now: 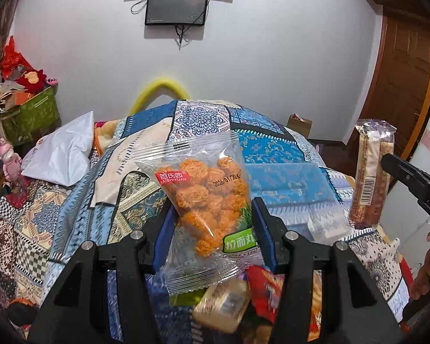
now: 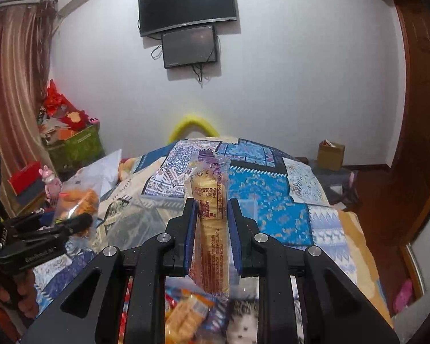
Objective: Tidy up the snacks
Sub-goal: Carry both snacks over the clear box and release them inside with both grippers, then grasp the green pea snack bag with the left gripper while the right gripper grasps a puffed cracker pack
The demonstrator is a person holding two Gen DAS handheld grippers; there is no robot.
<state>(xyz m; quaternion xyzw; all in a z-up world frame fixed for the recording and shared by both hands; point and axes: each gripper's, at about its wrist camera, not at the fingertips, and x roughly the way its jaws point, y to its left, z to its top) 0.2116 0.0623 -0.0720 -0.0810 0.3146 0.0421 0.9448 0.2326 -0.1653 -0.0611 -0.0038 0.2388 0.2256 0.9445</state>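
Note:
My left gripper [image 1: 213, 209] is shut on a clear bag of orange noodle balls [image 1: 206, 189] with a green label, held up over the bed. The bag stands tilted between the blue pads. My right gripper [image 2: 211, 203] is shut on a long clear pack of stacked crackers [image 2: 210, 189], which points up and away from it. In the left wrist view that cracker pack [image 1: 371, 172] shows at the right edge. In the right wrist view the noodle bag [image 2: 77, 200] and the left gripper [image 2: 71, 223] appear at the left. More snack packets [image 1: 232, 304] lie heaped below both grippers.
A blue patchwork quilt [image 1: 272, 146] covers the bed, with a white plastic bag [image 1: 63, 152] at its left. A see-through plastic box [image 2: 146, 218] lies on the quilt. A green box of toys [image 1: 28, 111] stands far left, a wooden door [image 1: 401, 86] right, two screens [image 2: 189, 14] on the wall.

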